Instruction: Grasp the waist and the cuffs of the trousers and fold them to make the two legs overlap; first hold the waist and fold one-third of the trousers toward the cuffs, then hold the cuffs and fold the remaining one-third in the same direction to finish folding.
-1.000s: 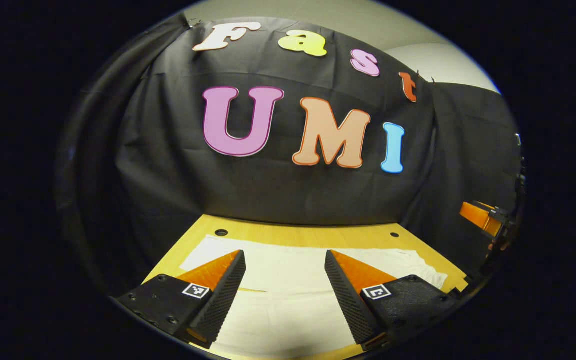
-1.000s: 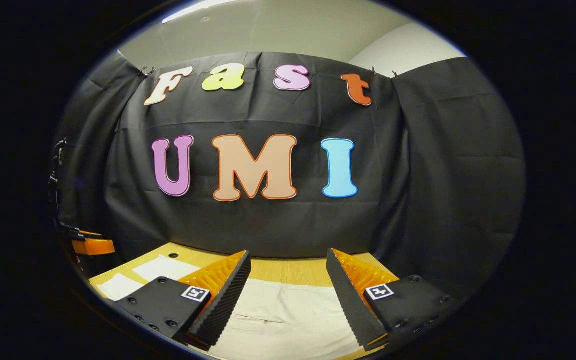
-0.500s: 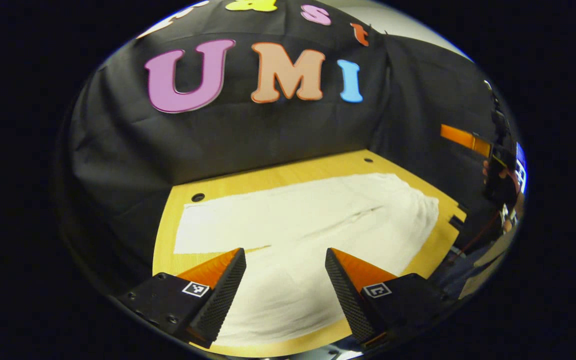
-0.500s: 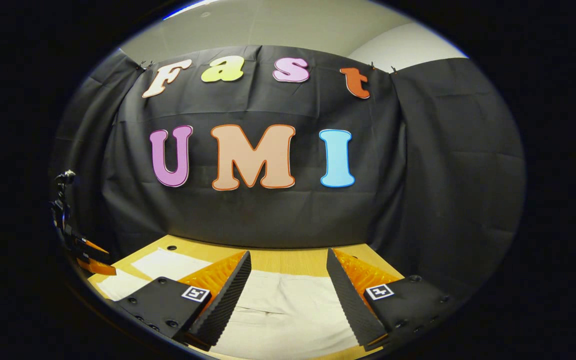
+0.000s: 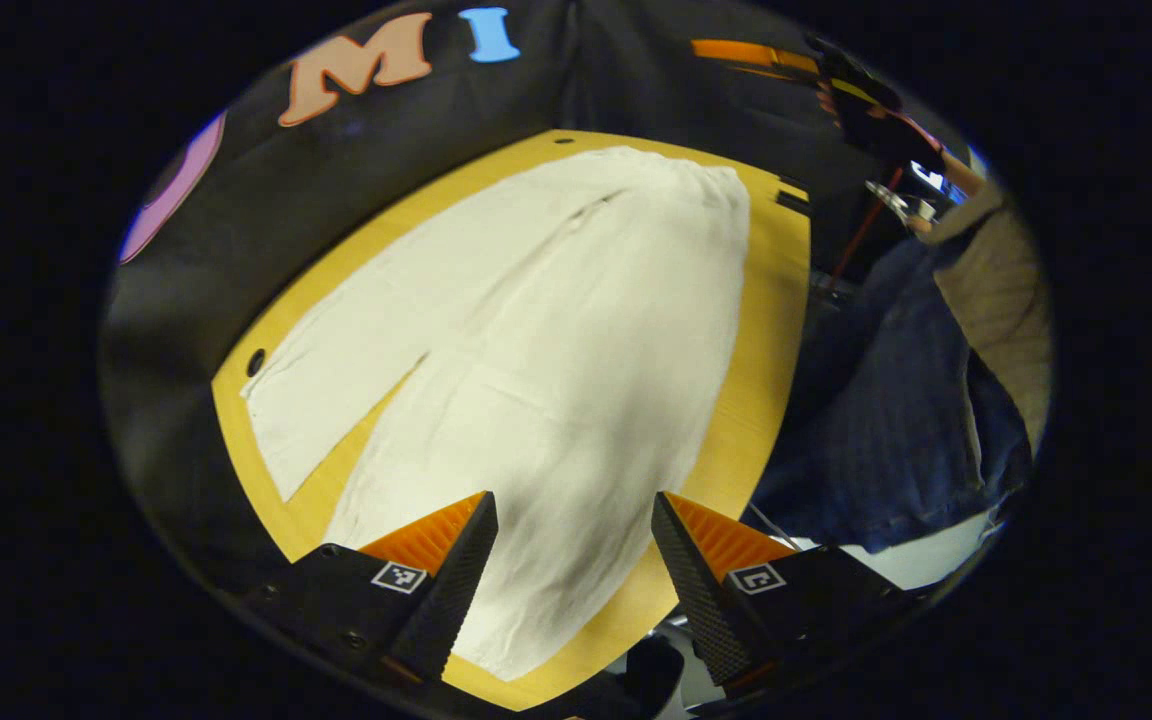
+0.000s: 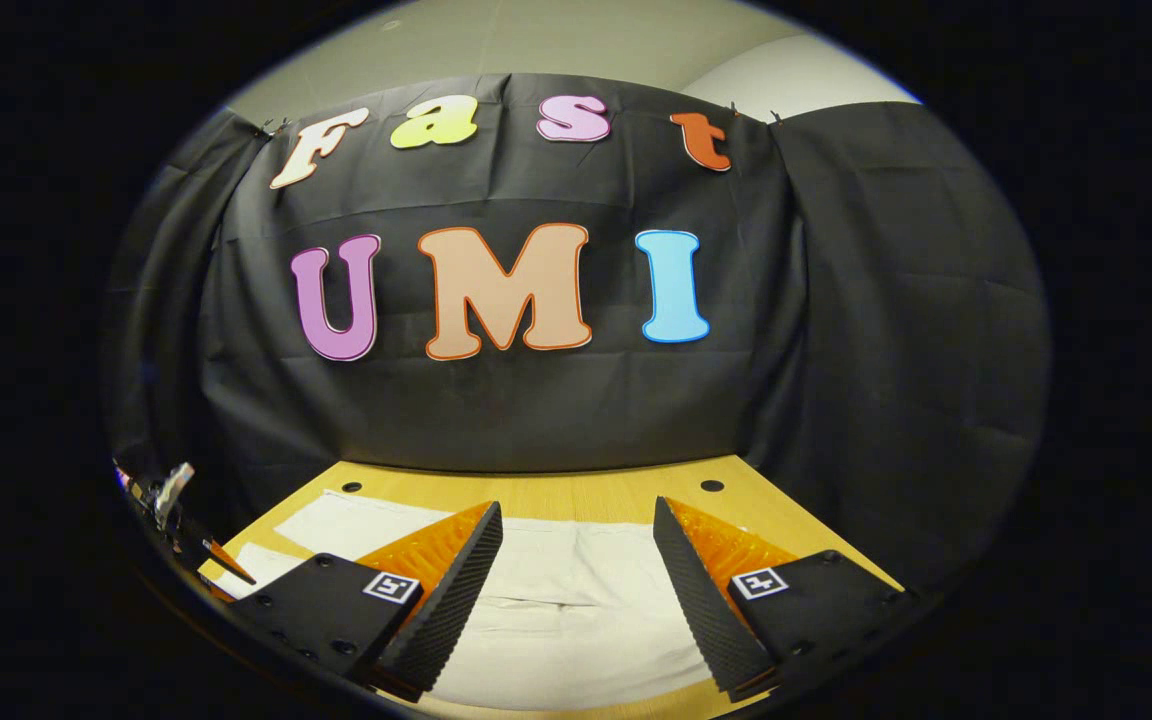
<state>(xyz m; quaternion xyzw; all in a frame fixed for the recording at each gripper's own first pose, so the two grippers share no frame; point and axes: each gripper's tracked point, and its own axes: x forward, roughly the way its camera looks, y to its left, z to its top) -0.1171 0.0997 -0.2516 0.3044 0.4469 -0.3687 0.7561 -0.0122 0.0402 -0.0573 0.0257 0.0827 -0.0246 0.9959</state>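
Observation:
White trousers [image 5: 546, 340] lie spread flat on the yellow table [image 5: 776, 330]. Their waist is at the far end, and the two legs split toward me. My left gripper [image 5: 574, 512] hangs open above the nearer leg, close to its cuff, with nothing between its fingers. Far off at the top, a hand holds the right gripper [image 5: 786, 55] beyond the waist. In the right gripper view the right gripper [image 6: 576, 515] is open above the trousers [image 6: 576, 610], apart from the cloth, with the table [image 6: 556, 485] running to the wall.
A person in dark blue trousers [image 5: 886, 400] and a beige sleeve [image 5: 996, 280] stands at the table's right edge. The table has small round holes [image 5: 256, 362] near its corners. Black cloth walls close in behind and beside the table.
The left gripper has swung round and tipped down, so it now looks along the whole trousers from the cuff end. The right gripper has tipped down only slightly. Both stay open.

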